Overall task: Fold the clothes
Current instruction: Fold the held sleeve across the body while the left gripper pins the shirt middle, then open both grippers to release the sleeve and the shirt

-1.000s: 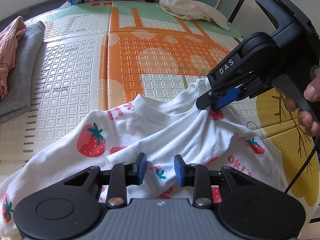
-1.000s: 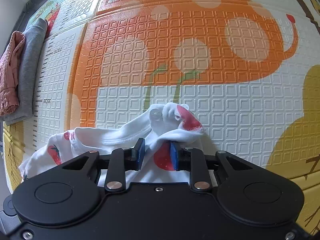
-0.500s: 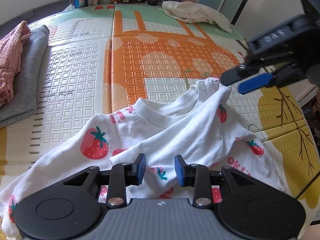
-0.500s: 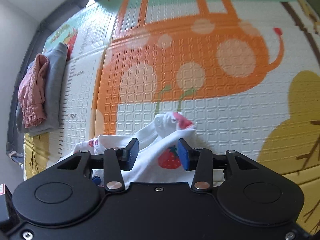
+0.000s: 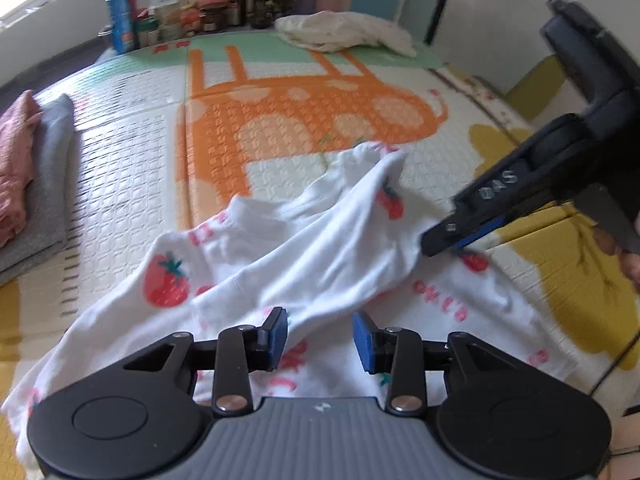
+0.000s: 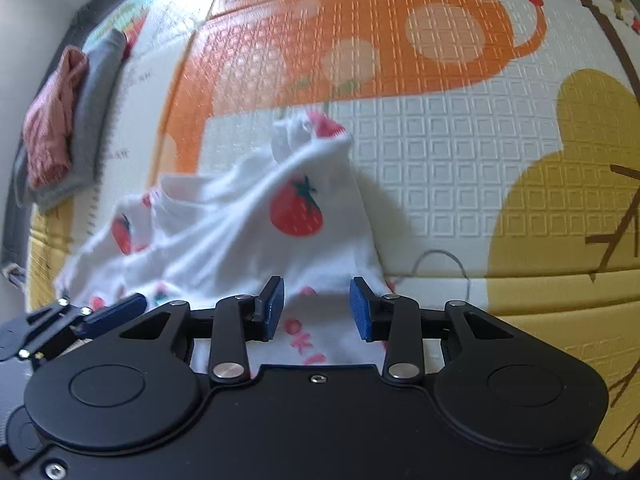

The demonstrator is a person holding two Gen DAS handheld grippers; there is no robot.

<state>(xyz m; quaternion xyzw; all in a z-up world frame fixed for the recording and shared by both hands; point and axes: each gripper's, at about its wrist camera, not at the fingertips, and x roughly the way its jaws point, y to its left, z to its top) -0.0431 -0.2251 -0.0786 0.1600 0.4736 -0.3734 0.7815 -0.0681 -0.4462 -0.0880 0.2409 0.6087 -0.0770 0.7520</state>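
A white T-shirt printed with red strawberries lies rumpled on the play mat, one sleeve thrown across its body. My left gripper hovers over the near part of the shirt. Its jaws are opening, and no cloth is pinched between the blue pads. My right gripper comes in from the right, its tips at the shirt's right side. In the right wrist view the right gripper is above the shirt. Its jaws are closing but stand apart, and the pads do not press any cloth. The left gripper shows at the lower left.
A folded grey garment with a pink one on top lies at the mat's left edge. A cream garment sits at the far end, with bottles and jars behind it. A thin cable loops beside the shirt. A person's fingers hold the right gripper's handle.
The right gripper let go of the sleeve tip, lifted away, then came down at the shirt's right side. The sleeve now lies across the shirt. The left gripper drew back a little and widened.
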